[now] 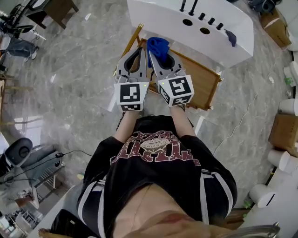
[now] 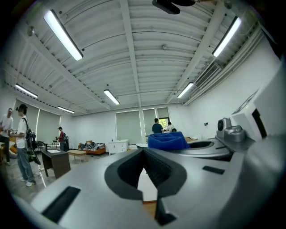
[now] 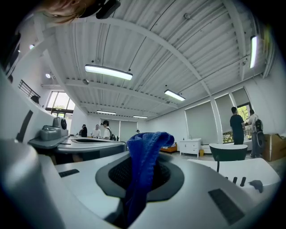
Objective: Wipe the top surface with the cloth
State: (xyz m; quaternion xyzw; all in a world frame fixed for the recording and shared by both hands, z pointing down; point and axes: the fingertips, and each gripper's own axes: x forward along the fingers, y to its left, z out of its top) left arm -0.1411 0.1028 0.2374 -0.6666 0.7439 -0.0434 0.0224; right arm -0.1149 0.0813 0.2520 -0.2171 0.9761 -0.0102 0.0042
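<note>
A blue cloth (image 1: 158, 46) sticks up from the tips of my right gripper (image 1: 157, 52), which is shut on it. In the right gripper view the cloth (image 3: 145, 165) hangs folded over the pads. My left gripper (image 1: 139, 50) is held close beside the right one, shut with nothing between its jaws. From the left gripper view (image 2: 144, 161) the cloth (image 2: 167, 140) shows as a blue lump to the right. Both grippers point up and hover above a wooden table top (image 1: 202, 81). Beyond it stands a white top (image 1: 219, 11) with dark holes and pegs.
A small dark blue scrap (image 1: 231, 37) lies on the white top's right side. Grey marbled floor (image 1: 79, 79) surrounds the furniture. Cardboard boxes (image 1: 284, 132) and white items sit at the right edge. People stand far off in the room (image 3: 236, 123).
</note>
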